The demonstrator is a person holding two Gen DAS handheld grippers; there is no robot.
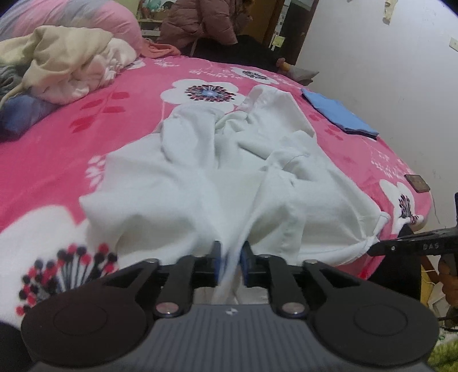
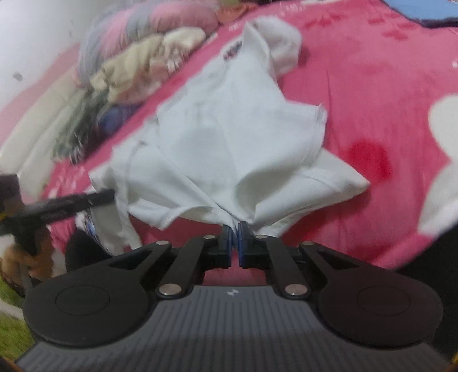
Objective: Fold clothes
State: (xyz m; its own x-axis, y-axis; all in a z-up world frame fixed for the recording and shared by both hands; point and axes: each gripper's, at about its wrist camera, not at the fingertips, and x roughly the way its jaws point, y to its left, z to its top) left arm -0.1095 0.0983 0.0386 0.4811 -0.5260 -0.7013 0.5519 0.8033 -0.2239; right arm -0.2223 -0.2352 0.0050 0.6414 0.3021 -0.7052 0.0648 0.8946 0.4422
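Note:
A white garment (image 1: 200,177) lies crumpled on the pink flowered bedspread (image 1: 57,160), its near edge pulled up toward me. My left gripper (image 1: 232,254) is shut on a bunch of that edge, and cloth runs between its blue pads. At the right edge of the left wrist view my right gripper (image 1: 375,248) pinches the hem corner. In the right wrist view the white garment (image 2: 229,143) tents up to my right gripper (image 2: 235,231), whose jaws are shut tight on the hem. My left gripper (image 2: 110,197) shows at the left, against the garment's other edge.
A pile of unfolded clothes (image 1: 63,63) lies at the far left by a pink pillow (image 1: 86,17). A folded blue cloth (image 1: 340,114) lies near the bed's right edge, with a small dark object (image 1: 417,183) nearer. A person in a puffy jacket (image 1: 200,20) is beyond the bed.

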